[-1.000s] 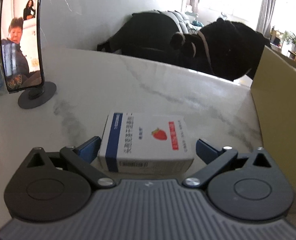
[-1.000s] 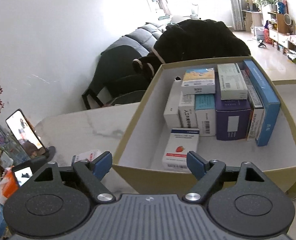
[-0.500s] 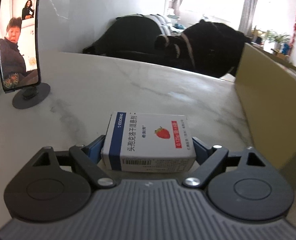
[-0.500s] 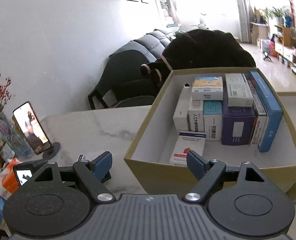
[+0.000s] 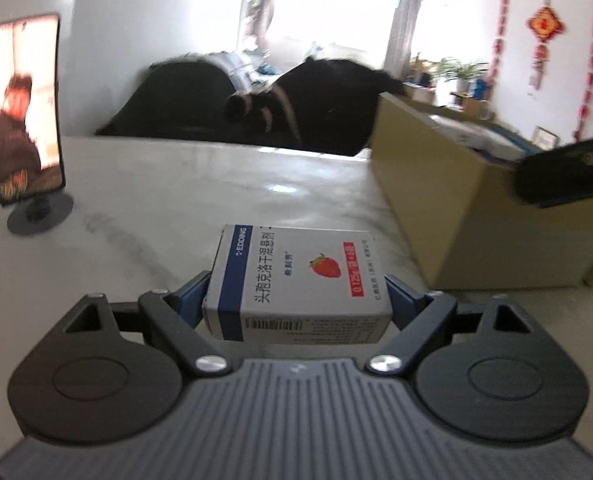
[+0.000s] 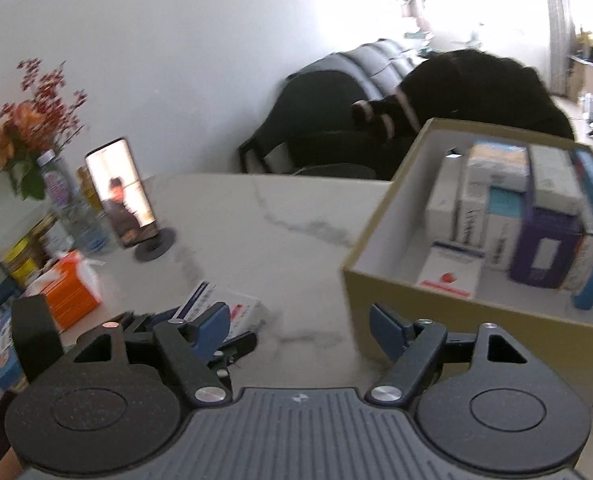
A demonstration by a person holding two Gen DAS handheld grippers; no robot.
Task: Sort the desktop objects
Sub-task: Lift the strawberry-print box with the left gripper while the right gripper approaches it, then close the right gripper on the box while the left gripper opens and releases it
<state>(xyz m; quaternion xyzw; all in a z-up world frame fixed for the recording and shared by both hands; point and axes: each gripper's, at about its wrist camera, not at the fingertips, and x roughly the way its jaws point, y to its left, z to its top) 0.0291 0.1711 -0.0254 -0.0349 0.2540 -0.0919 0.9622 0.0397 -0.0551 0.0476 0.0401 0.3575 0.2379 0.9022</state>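
While I scan from the left: one bunch of flowers (image 6: pixel 28 120), several jars I cannot count, one orange box (image 6: pixel 70 292), one phone on a stand (image 5: pixel 24 112), all on the marble table (image 5: pixel 184 184). My left gripper (image 5: pixel 296 300) is clamped on one strawberry medicine box (image 5: pixel 300 280), raised off the table. My right gripper (image 6: pixel 300 330) is spread wide, gripping nothing. Only its camera looks into the cardboard box (image 6: pixel 380 280) at right: one matching strawberry box (image 6: pixel 450 276) lies flat, about eight more stand behind.
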